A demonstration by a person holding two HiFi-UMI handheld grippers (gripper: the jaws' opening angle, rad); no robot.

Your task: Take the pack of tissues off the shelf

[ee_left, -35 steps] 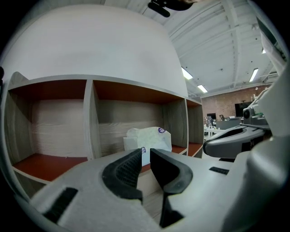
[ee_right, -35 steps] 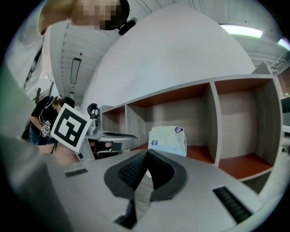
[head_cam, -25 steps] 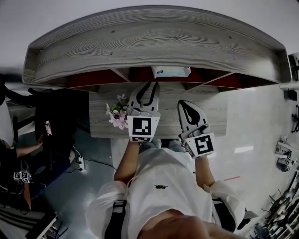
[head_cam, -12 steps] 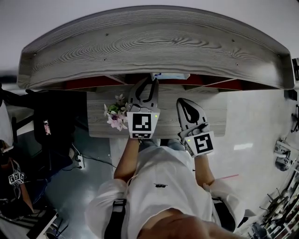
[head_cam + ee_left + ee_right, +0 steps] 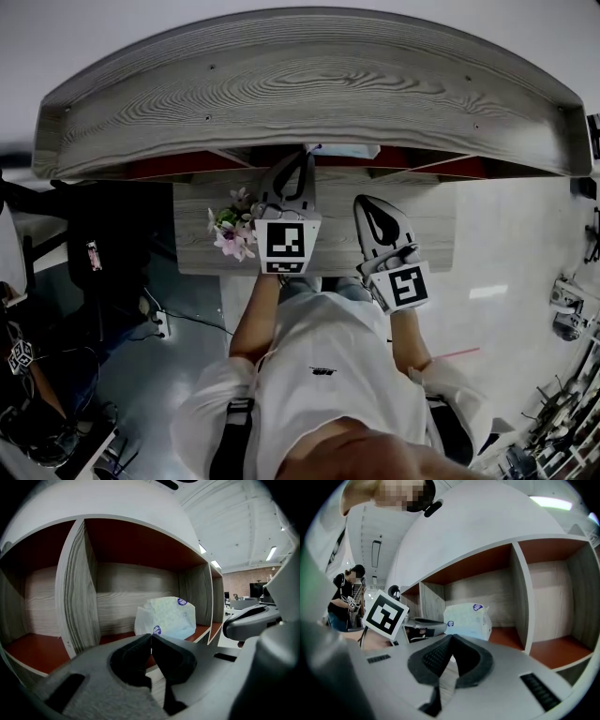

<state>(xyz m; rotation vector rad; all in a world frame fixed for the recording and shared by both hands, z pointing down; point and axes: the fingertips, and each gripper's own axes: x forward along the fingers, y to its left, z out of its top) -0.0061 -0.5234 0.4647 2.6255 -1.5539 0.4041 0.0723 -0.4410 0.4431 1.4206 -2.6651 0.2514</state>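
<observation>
The pack of tissues (image 5: 166, 617) is a white plastic pack with small blue marks. It lies on the red-brown floor of a middle shelf compartment (image 5: 140, 581), next to the right-hand divider. From the head view only its front edge (image 5: 341, 150) shows under the wooden shelf top (image 5: 300, 84). My left gripper (image 5: 307, 161) is shut and empty, with its tips just short of the pack (image 5: 467, 619). Lower and to the right, my right gripper (image 5: 367, 206) hangs over the table, also shut and empty. In the two gripper views the left gripper (image 5: 151, 635) and the right gripper (image 5: 452, 637) each show closed jaws.
A bunch of pink and white flowers (image 5: 232, 232) stands on the wooden table (image 5: 427, 225) left of my left gripper. Upright dividers (image 5: 77, 588) split the shelf into compartments; those beside the pack hold nothing. A person (image 5: 344, 599) stands off to the left.
My left gripper has edged forward toward the shelf opening. The view has shifted, so less of the pack shows under the shelf top. The right gripper has hardly moved.
</observation>
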